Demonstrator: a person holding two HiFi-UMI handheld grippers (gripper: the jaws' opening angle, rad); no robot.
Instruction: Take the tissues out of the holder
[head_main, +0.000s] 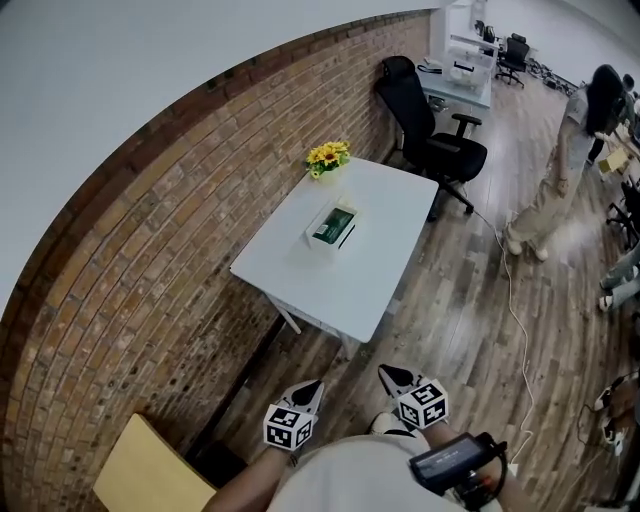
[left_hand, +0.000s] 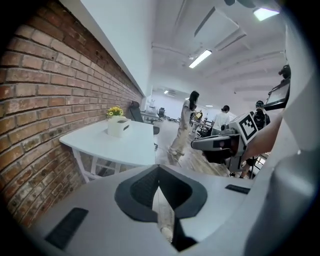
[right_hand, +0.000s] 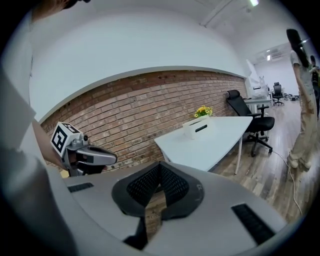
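A white tissue holder (head_main: 330, 226) with a green pack showing in its top stands in the middle of the white table (head_main: 370, 290). It also appears small and far off in the left gripper view, as the holder (left_hand: 118, 125), and in the right gripper view, as the holder (right_hand: 196, 128). Both grippers hang close to my body, well short of the table's near edge. My left gripper (head_main: 311, 384) is shut with nothing in it, its jaws pressed together (left_hand: 159, 172). My right gripper (head_main: 385, 372) is likewise shut and empty (right_hand: 160, 167).
Yellow flowers (head_main: 327, 157) sit at the table's far end by the brick wall (head_main: 150, 260). A black office chair (head_main: 432, 135) stands beyond the table. A person (head_main: 560, 170) stands on the wooden floor to the right, where a white cable (head_main: 515, 320) trails. A yellow board (head_main: 150, 470) lies near left.
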